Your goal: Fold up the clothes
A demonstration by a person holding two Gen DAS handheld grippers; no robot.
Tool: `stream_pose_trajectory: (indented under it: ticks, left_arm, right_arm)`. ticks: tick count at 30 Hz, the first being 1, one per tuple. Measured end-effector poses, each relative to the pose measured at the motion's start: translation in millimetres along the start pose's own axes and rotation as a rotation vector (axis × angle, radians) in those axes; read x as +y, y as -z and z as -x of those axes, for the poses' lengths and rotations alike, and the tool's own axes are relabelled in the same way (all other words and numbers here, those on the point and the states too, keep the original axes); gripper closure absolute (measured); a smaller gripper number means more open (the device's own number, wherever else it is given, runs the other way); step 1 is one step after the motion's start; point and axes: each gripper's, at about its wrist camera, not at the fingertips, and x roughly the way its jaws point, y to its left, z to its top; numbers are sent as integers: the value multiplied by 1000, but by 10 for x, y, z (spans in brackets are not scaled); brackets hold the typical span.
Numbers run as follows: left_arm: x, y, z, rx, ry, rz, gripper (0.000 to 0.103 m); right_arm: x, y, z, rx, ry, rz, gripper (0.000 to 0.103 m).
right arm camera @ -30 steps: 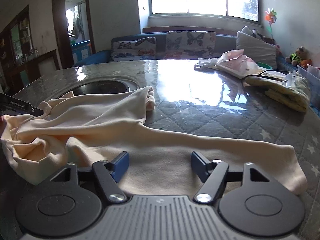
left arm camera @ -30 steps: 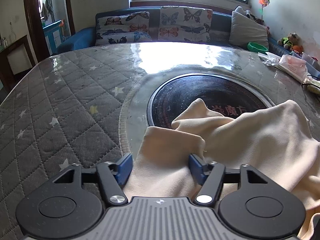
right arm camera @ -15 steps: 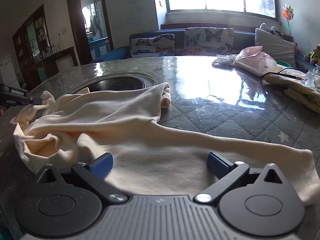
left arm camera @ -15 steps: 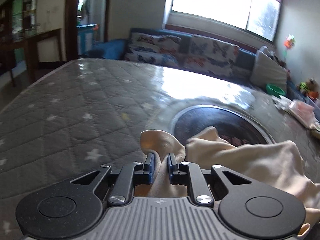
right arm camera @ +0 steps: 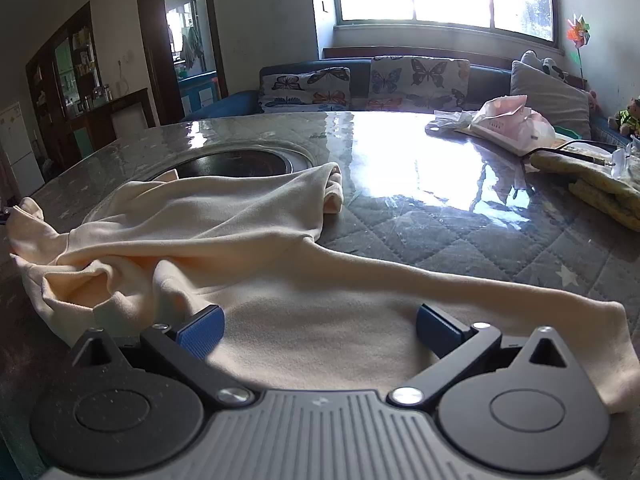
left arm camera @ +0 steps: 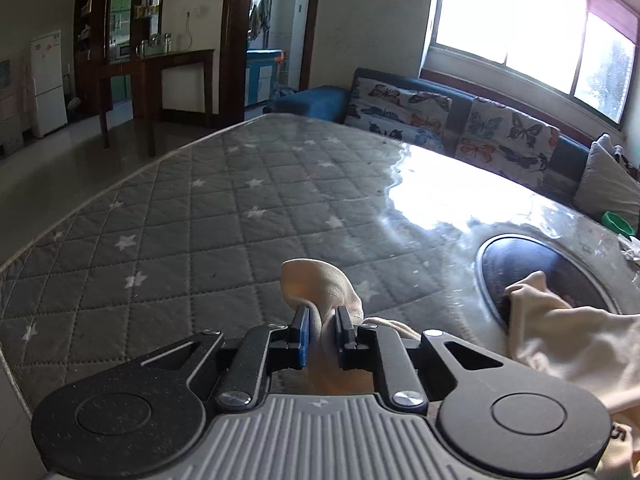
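Left gripper (left arm camera: 320, 334): jaws clamped on a bunched corner of the cream garment (right arm camera: 248, 248), a tuft of cloth poking up just beyond the blue pads. Right gripper (right arm camera: 318, 330): jaws spread wide, nothing between them but flat cloth lying directly below and ahead. Outward from the right jaws: one long sleeve (right arm camera: 500, 292) running off ahead and to the right, long axis slanting from the body toward the cuff at the right edge; body of the garment rumpled to the left, its far end draped toward the dark round inset (right arm camera: 236, 166) in the quilted table cover (left arm camera: 200, 220). Pinched corner sitting at the far left of the right-wrist view, so left hand holding that end, right hand nearer the sleeve and hem. Coming move likely turning on that sleeve's slant against the right jaws. Garment spread crumpled, not folded flat. Writing: dark print at the cloth's edge, bottom right of the left view, too small to read. Beyond: pink bag (right arm camera: 508, 120), folded yellowish cloth (right arm camera: 600, 184).
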Motion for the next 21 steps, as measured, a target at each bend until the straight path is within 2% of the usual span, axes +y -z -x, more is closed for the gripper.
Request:
stream_pose_trajectory:
  ticks: [7, 10, 14, 17, 19, 21]
  left_arm:
    - [162, 19, -182, 46, 27, 18, 89]
    - [155, 14, -233, 76, 48, -7, 84]
    - [122, 20, -169, 76, 63, -43, 74]
    - [62, 27, -12, 42, 80, -69, 58]
    - [-21, 12, 133, 15, 108, -102, 56]
    - [-127, -4, 290, -8, 147, -138, 55]
  right_arm:
    - [56, -70, 167, -38, 45, 9, 1]
    - [85, -120, 275, -64, 58, 9, 1]
    - [254, -301, 489, -107, -2, 54, 9]
    - [443, -399, 506, -104, -55, 112, 16]
    - [572, -448, 486, -93, -96, 147, 22]
    - [691, -471, 431, -68, -145, 166, 33]
